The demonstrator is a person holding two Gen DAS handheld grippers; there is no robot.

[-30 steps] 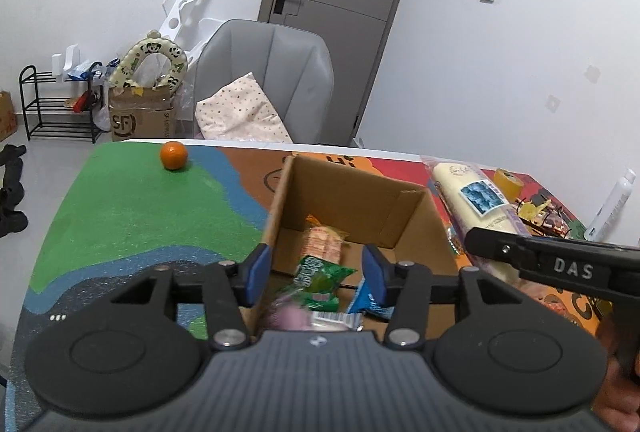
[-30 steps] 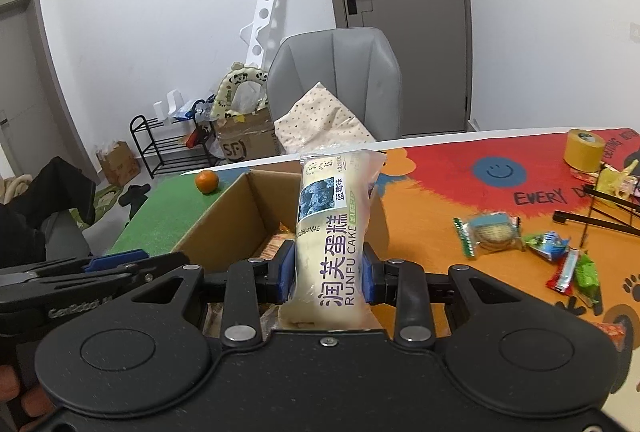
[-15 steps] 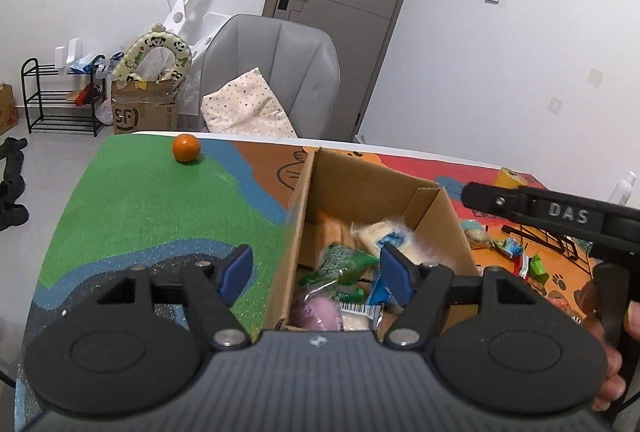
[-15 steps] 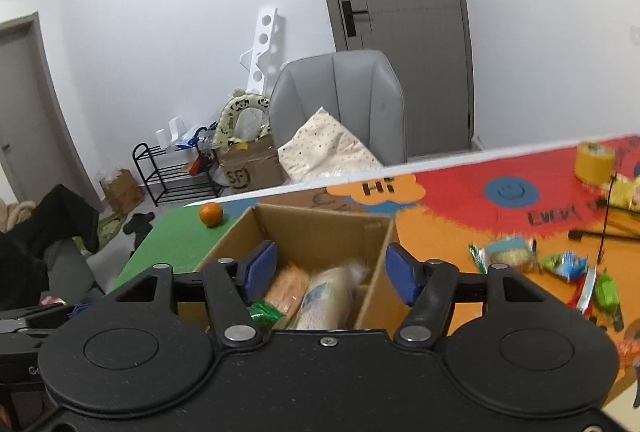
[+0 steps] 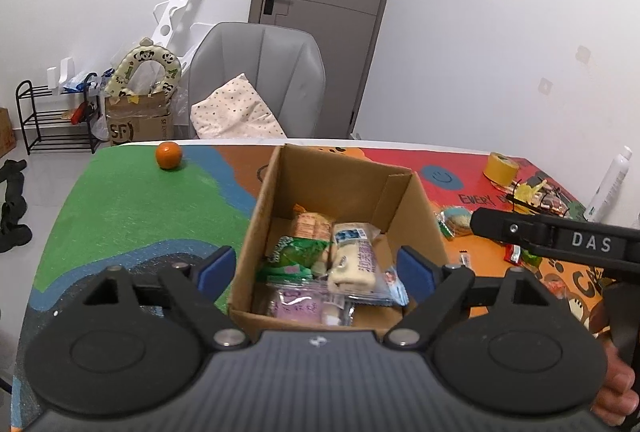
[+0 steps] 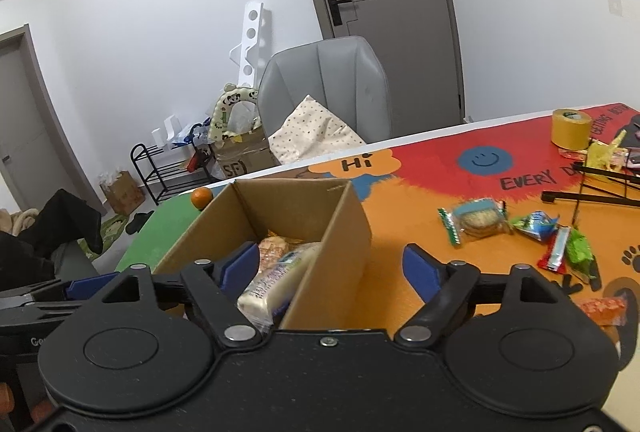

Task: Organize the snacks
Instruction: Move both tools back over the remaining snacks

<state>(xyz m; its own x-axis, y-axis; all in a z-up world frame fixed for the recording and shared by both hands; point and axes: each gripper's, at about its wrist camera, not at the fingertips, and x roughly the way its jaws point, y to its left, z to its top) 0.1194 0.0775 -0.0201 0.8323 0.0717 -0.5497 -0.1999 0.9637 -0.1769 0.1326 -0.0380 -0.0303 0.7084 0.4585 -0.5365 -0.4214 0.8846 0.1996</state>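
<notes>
White walls, grey door straight ahead beyond the fingers, grey padded chair with a dotted cushion before it, black wire rack far left, pale tiled floor, even indoor light.

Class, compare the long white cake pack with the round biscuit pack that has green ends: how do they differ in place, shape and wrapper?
Place: the cake pack lies inside the cardboard box on other snacks; the biscuit pack lies on the bare orange table mat, outside it.
Shape: the cake pack is long and loaf-like; the biscuit pack is short with a round biscuit.
Wrapper: the cake pack is white with a blue label; the biscuit pack has green crimped ends.
Both are sealed snacks, held by neither gripper.
</notes>
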